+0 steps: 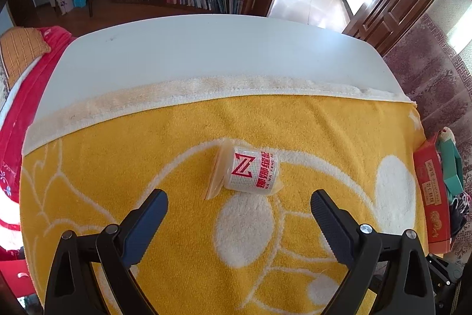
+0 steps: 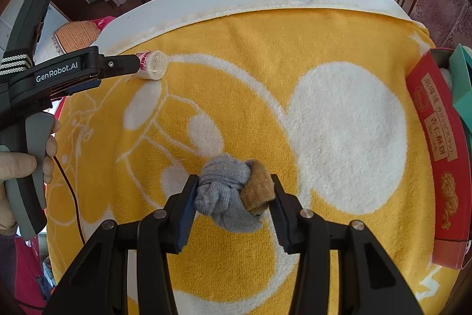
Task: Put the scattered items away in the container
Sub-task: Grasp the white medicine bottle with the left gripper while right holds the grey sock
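A: Spool (image 1: pixel 250 171) of thread, white with red lettering and a loose plastic wrap, lies on its side on the yellow towel (image 1: pixel 118 167) covering the surface, dead ahead of the left claw (image 1: pixel 239 207), just beyond its tips.

B: And its long axis?

A: Slanted across the claw's line, one flat end toward the left finger. The left claw is spread wide with nothing between its fingers, so the person would likely need a slight wrist roll to close across the barrel.

B: The right claw (image 2: pixel 233 197)?

A: Pinching a knotted grey sock (image 2: pixel 224 194) with a tan cuff, both pads pressed into the bundle. The red biscuit box (image 2: pixel 436 152), seemingly the container, sits at the towel's right edge, nearer that hand.

B: So the left hand (image 2: pixel 23 164) is plainly nearer the spool.
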Demonstrator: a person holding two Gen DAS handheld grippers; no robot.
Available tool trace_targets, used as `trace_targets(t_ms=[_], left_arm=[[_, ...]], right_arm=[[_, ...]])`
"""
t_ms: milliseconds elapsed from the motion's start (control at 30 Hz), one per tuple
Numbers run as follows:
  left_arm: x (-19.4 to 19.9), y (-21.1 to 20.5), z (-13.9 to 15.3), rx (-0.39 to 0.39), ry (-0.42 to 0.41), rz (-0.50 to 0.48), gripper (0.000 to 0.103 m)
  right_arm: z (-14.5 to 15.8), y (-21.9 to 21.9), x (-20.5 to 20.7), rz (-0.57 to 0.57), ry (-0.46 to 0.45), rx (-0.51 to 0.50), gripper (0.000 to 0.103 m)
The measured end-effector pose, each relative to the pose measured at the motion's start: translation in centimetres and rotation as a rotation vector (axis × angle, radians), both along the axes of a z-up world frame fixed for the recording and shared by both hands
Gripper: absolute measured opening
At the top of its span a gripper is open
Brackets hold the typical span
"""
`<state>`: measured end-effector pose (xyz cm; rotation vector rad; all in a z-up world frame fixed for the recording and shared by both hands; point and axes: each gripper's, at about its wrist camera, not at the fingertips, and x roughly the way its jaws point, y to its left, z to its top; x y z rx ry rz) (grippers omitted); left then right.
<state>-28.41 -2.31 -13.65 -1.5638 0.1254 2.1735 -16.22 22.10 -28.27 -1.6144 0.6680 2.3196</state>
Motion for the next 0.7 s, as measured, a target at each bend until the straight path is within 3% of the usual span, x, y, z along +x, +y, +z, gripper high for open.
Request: trace_targets(t_ms=[300, 400, 500, 700], left_arm=[[-1.9, 2.3, -2.4, -0.045, -0.036, -0.062, 0.099], [-1.9, 2.5, -2.8, -0.052, -0.047, -0.069, 0.094], [-2.1, 2.6, -3.3, -0.051, -0.066, -0.073, 0.077], [-2.4, 2.6, -3.0, -0.057, -0.056, -0.079, 0.053]], right_arm=[[0.2, 0.9, 1.5, -0.024, -0.008, -0.014, 0.050], [0.0, 1.0, 1.6, -0.022, -0.010, -0.019, 0.050], [0.0, 0.9, 1.6, -0.018, -0.010, -0.020, 0.050], [0.1, 0.7, 1.8, -0.011, -0.007, -0.021, 0.050]])
